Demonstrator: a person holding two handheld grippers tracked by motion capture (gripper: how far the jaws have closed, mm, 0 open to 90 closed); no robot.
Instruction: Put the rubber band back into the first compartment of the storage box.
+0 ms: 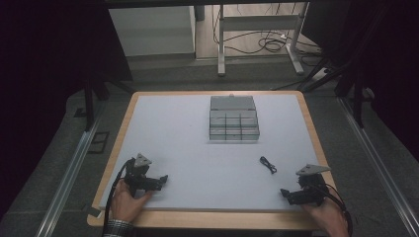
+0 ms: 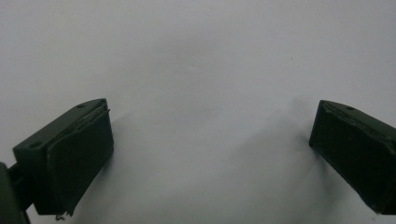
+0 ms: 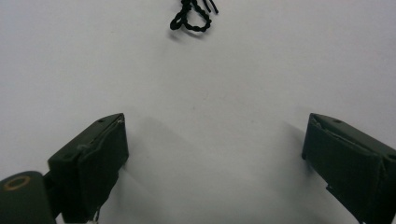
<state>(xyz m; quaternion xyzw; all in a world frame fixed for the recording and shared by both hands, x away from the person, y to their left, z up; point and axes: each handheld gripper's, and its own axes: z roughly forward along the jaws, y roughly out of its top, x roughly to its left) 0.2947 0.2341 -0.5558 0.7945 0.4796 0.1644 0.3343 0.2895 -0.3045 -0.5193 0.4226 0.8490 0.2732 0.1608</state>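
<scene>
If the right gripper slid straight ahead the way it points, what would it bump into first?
Probably the small black cord. In the right gripper view it lies ahead of the open right gripper, a little left of the midline, with bare mat between. A dead-straight path might just pass it.

1. No legible text, label, brand, number or sign appears in the high view.
2. The surfaces seen from the left hand-held gripper (image 1: 163, 178) carry no readable marking.
3. The surfaces seen from the right hand-held gripper (image 1: 283, 193) carry no readable marking.
</scene>
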